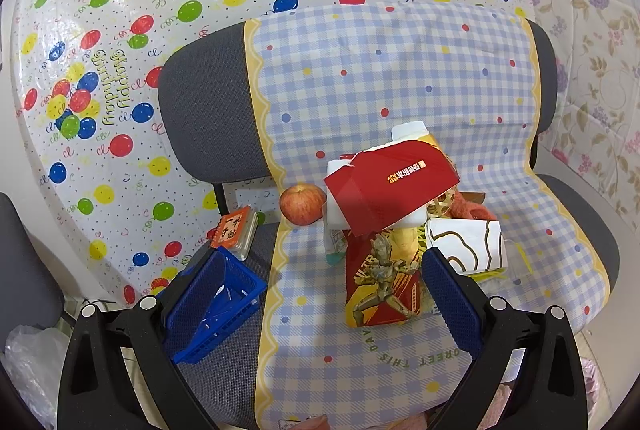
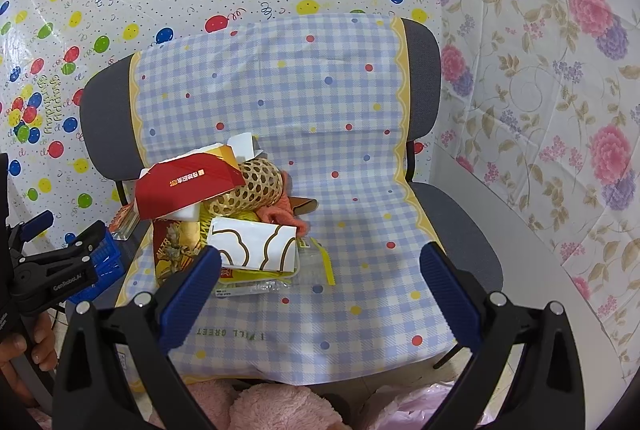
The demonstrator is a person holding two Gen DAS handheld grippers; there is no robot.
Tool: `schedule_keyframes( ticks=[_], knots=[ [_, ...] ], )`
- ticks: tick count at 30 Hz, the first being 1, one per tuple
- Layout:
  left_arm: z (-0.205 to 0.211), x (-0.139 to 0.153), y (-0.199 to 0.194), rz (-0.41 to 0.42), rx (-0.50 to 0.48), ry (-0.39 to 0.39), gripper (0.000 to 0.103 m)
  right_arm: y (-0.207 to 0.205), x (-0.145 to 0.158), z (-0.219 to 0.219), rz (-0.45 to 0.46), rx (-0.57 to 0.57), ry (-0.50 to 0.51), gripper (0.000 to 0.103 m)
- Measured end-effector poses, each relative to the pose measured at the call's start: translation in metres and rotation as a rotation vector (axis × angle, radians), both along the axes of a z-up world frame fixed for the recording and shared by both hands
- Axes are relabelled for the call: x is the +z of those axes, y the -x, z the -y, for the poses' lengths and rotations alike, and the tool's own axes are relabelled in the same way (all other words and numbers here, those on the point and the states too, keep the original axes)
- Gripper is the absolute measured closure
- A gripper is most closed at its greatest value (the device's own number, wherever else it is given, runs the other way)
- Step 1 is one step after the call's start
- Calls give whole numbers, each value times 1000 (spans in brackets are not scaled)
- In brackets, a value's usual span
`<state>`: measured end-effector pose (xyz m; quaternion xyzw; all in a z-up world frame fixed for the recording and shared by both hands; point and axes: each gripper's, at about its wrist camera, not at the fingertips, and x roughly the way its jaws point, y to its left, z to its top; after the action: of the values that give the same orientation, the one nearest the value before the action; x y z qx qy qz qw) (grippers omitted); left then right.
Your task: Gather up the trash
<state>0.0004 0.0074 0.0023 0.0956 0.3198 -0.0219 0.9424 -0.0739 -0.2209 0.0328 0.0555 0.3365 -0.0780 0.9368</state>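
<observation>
Going from the left side of the chair [image 1: 208, 117] to the right, a blue basket [image 1: 224, 306] is sitting on the bare grey seat at the left edge, with a small orange packet [image 1: 234, 230] just behind it toward the backrest. The left gripper [image 1: 324, 310] is hovering in front of the seat with its jaws standing wide and nothing between them; one blue pad is overlapping the basket in the left wrist view.

An apple [image 1: 302, 203] is resting where the seat meets the backrest, just left of the heap. The trash is lying in one heap on the checked cloth [image 1: 360, 77] in the middle of the seat: a torn red carton [image 1: 390, 185] on top, a red and gold packet [image 1: 380, 286] at the front, and a white wrapper with brown loops [image 2: 256, 246] on its right, over clear plastic and a yellow strip. Behind them are a straw mesh sleeve [image 2: 256, 185] and something orange and fuzzy.

The right gripper [image 2: 320, 290] is also gaping wide and empty, just in front of the white wrapper. The right half of the seat is carrying nothing but cloth.

To my eye, the pickup is only beginning. The loose top pieces look best taken first, pinched at a free edge so the cloth is not dragged along. The apple is probably better left alone.
</observation>
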Motion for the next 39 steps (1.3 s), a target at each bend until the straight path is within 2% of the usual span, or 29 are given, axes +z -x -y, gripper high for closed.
schedule_keyframes(
  ticks=[30, 39],
  knots=[
    [-3, 0, -1, -4, 0, 1, 6, -1, 1, 1, 5, -3, 5, 6],
    [-21, -5, -25, -15, 27, 12, 6, -34, -5, -6, 23, 27, 3, 6]
  ],
)
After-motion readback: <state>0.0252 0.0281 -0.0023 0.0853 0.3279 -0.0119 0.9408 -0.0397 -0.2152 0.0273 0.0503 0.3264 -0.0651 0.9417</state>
